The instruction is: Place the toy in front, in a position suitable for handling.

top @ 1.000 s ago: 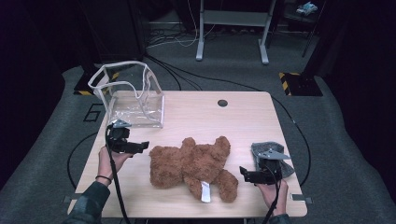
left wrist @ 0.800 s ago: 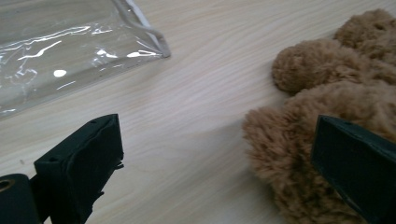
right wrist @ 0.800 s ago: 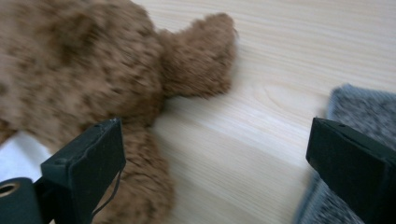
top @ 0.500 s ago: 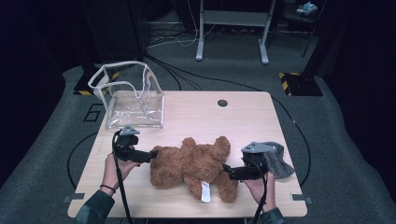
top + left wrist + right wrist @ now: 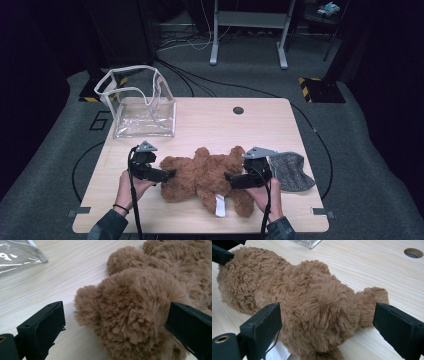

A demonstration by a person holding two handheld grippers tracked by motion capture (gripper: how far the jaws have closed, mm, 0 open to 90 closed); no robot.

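Note:
A brown plush teddy bear (image 5: pixel 207 177) lies flat on the wooden table (image 5: pixel 210 125), with a white tag (image 5: pixel 220 206) at its near side. My left gripper (image 5: pixel 167 175) is at the bear's left end. In the left gripper view its jaws stand open, with that furry end (image 5: pixel 140 302) between them. My right gripper (image 5: pixel 231 178) comes in from the right. It is open too, and its jaws straddle the bear's body (image 5: pixel 294 290) and a limb. Neither gripper (image 5: pixel 117 332) (image 5: pixel 327 327) is closed on the fur.
A clear plastic bag (image 5: pixel 142 102) stands open at the table's back left. A grey knitted cap (image 5: pixel 292 171) lies at the right edge, behind my right hand. A round cable hole (image 5: pixel 238 110) sits near the far edge. Table legs and cables are on the floor beyond.
Both grippers have moved inward from the table's sides to the bear. Their open jaws now sit around its two ends. The bear has not shifted.

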